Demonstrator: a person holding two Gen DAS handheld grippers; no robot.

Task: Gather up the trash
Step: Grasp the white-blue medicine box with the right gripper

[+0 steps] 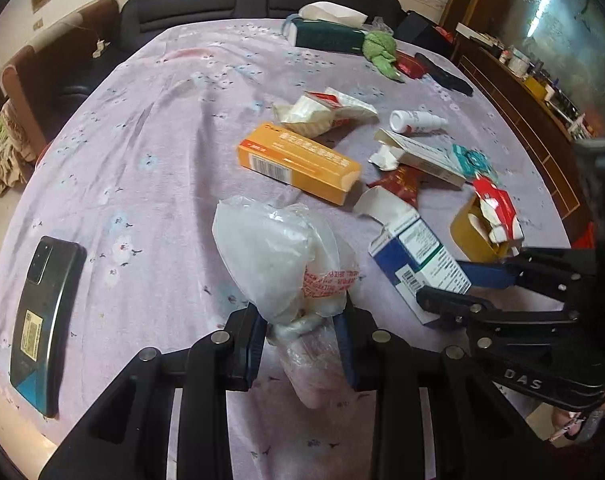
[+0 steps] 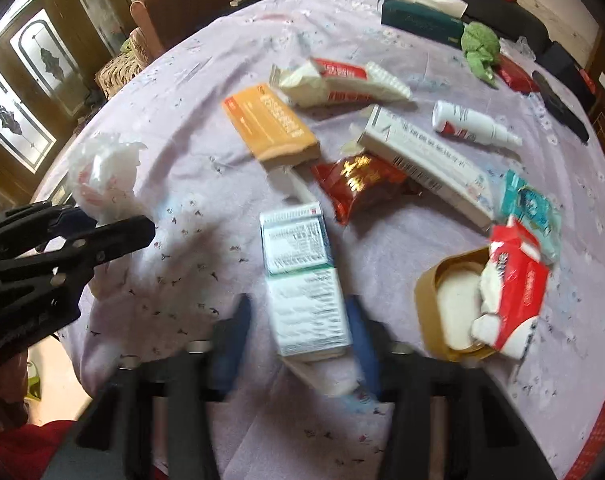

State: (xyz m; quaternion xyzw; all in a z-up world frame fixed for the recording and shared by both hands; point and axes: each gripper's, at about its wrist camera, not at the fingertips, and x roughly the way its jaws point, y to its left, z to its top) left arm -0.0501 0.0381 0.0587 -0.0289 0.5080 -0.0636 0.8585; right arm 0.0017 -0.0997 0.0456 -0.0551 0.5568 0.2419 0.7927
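My left gripper point(image 1: 300, 312) is shut on a crumpled clear plastic bag point(image 1: 270, 248) with red print, pinched at its neck between the blue pads. From the right wrist, the bag point(image 2: 102, 176) and the left gripper point(image 2: 122, 220) sit at the left edge. My right gripper point(image 2: 300, 320) points down over a white, green and blue medicine box point(image 2: 302, 272) lying on the lilac tablecloth point(image 2: 182, 168). The box is between its fingers, with a strip of cloth showing beside the left pad. From the left wrist, the right gripper point(image 1: 442, 284) straddles the box point(image 1: 414, 252).
Strewn about are an orange box point(image 2: 270, 128), a tissue pack point(image 2: 342, 80), a red snack wrapper point(image 2: 358, 184), a long white box point(image 2: 422, 160), a spray bottle point(image 2: 470, 120) and a gold tin point(image 2: 434, 292) holding a red-white wrapper. A phone point(image 1: 46, 320) lies far left.
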